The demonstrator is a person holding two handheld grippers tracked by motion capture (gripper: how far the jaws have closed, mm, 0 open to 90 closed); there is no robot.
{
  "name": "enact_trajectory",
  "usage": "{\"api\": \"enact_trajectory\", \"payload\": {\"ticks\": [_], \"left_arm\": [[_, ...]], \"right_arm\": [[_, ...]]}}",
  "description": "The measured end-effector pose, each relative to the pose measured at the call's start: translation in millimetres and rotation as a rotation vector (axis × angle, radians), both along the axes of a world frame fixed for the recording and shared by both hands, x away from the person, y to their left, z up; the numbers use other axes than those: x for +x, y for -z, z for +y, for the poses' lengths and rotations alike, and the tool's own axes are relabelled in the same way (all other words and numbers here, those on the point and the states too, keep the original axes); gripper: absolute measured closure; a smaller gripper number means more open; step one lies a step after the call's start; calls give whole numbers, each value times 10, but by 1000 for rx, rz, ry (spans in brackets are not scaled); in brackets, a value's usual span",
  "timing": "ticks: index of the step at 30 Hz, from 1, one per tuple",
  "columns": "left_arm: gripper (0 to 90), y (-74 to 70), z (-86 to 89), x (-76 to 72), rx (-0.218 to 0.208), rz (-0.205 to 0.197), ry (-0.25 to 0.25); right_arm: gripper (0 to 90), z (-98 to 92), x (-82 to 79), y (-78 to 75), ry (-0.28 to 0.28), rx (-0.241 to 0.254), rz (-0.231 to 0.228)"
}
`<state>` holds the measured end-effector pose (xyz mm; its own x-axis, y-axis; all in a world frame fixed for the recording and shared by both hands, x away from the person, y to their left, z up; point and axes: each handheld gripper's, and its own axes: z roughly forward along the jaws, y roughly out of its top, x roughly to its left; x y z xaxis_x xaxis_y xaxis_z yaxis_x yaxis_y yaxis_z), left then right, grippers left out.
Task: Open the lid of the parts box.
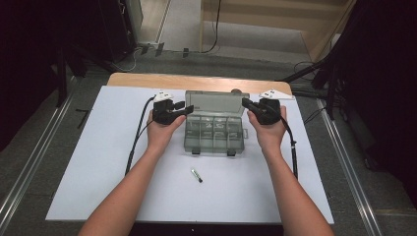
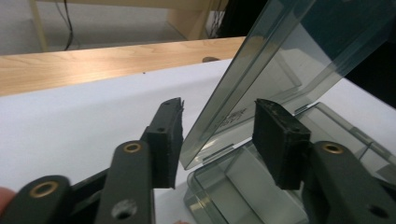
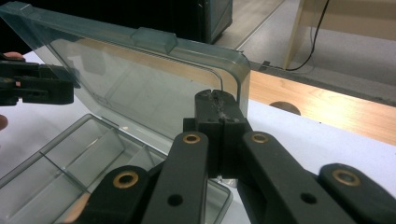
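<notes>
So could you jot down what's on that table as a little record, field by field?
Main item: clear compartment box, lid raised
Left tongs: open, astride the lid's side edge, pads not pressing
Right tongs: shut, at the lid's other side edge
Loose item: small pen-like stick lying nearer the person than the box
Surface: white board on a wooden table

surface: white table (image 1: 98, 162) | on it: clear compartment box (image 1: 214, 132), lid raised; small pen-like item (image 1: 196, 175)
</notes>
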<state>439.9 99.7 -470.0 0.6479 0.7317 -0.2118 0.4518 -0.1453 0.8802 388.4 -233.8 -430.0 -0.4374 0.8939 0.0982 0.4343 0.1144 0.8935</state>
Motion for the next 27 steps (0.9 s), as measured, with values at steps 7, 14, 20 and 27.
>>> {"api": "enact_trajectory", "payload": {"ticks": [7, 14, 20, 27], "left_arm": [[703, -29, -19, -15, 20, -22, -23], [753, -33, 9, 1, -2, -6, -37], [768, -20, 10, 15, -15, 4, -41], [771, -5, 18, 34, -38, 17, -48]], "right_arm": [[900, 11, -2, -7, 8, -17, -7], [900, -18, -88, -19, -30, -13, -26], [756, -101, -196, 6, -52, 18, -71], [0, -105, -160, 74, 48, 23, -89]]}}
